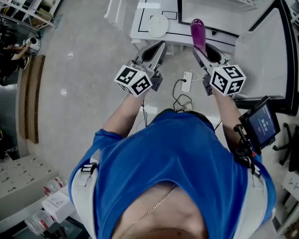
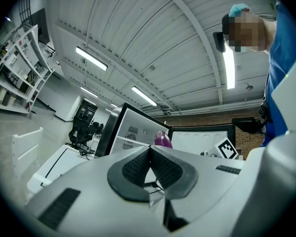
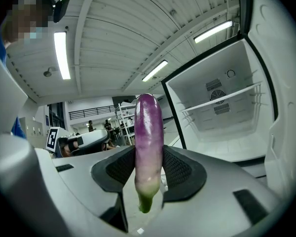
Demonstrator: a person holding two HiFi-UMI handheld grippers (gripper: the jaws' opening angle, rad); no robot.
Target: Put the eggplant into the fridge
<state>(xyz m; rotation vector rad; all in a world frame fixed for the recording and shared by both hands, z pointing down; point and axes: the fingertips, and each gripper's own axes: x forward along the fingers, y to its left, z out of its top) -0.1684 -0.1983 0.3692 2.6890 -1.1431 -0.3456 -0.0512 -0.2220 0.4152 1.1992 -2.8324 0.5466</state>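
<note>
With right gripper [image 3: 148, 167] pinching the eggplant [image 3: 148, 127] upright before the open fridge [image 3: 227, 132], left gripper [image 2: 150, 164] pressed together empty, best to carry it level onto the fridge's shelf [image 3: 222, 100].

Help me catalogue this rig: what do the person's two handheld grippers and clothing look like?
Both the left gripper and right gripper have smooth light-grey bodies tapering to two dark cross-hatched pads. Each carries a white cube with black square markers. The person wears a blue short-sleeved shirt.
</note>
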